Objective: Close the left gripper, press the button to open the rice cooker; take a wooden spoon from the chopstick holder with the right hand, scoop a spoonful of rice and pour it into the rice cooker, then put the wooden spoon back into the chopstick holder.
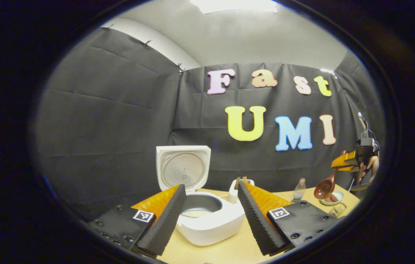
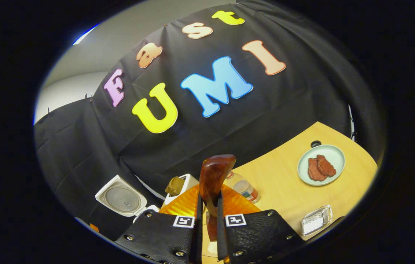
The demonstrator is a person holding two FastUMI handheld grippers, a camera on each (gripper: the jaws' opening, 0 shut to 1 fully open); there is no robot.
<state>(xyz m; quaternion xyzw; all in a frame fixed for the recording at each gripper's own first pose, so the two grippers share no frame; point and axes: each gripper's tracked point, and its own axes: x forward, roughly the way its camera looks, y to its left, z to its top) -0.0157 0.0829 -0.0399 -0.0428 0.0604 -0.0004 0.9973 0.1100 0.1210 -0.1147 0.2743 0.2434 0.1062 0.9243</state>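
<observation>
In the right gripper view the right gripper [image 2: 207, 216] is clamped tight on the handle of the wooden spoon [image 2: 213, 183], both fingers pressing it, the bowl standing up at twelve o'clock from the fingertips. Beyond it, at eleven o'clock, sits the chopstick holder [image 2: 183, 185], and farther at ten o'clock the rice cooker [image 2: 121, 200] with its lid raised. A water bottle [image 2: 244, 187] stands just behind the spoon at one o'clock; a plate [image 2: 334, 154] with two reddish pieces lies at two o'clock on the table [image 2: 284, 183], and a small clear tray [image 2: 315, 220] at three o'clock. In the left gripper view the left gripper [image 1: 211, 216] is spread wide and holds nothing, the open cooker between its fingers at twelve o'clock, pale contents in the pot. The holder peeks out just right of the cooker.
</observation>
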